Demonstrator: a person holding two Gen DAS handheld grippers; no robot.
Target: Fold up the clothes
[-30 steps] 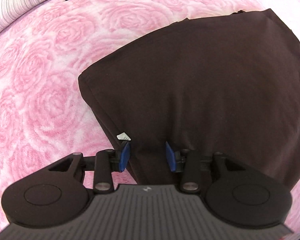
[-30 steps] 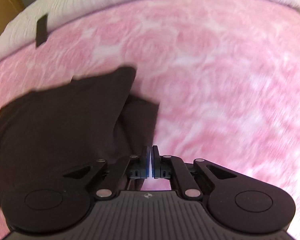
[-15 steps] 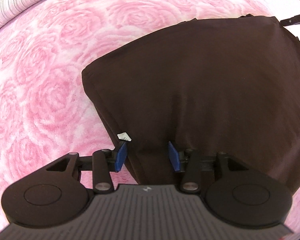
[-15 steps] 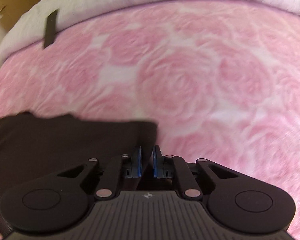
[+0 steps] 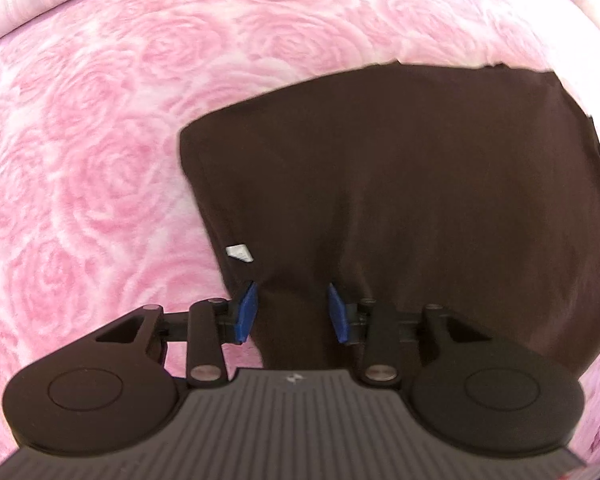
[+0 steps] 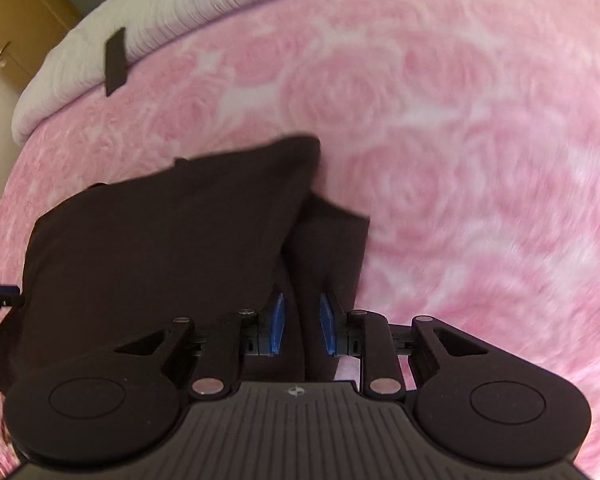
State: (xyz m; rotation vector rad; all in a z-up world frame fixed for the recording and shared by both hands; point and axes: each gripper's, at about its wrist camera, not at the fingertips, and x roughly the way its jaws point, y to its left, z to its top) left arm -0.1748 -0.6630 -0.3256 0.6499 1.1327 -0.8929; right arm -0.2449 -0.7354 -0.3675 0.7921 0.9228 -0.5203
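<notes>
Dark brown cloth garment [image 5: 400, 184] lies on the pink rose-patterned bed cover [image 5: 100, 160], doubled over, one layer sticking out right; left hand-held gripper [image 5: 293, 312] and right hand-held gripper [image 6: 302, 330] jaws apart over near edge; more folds probably left

No readable text is found; the small white tag [image 5: 239, 253] on the dark garment [image 5: 420, 184] is illegible.
</notes>
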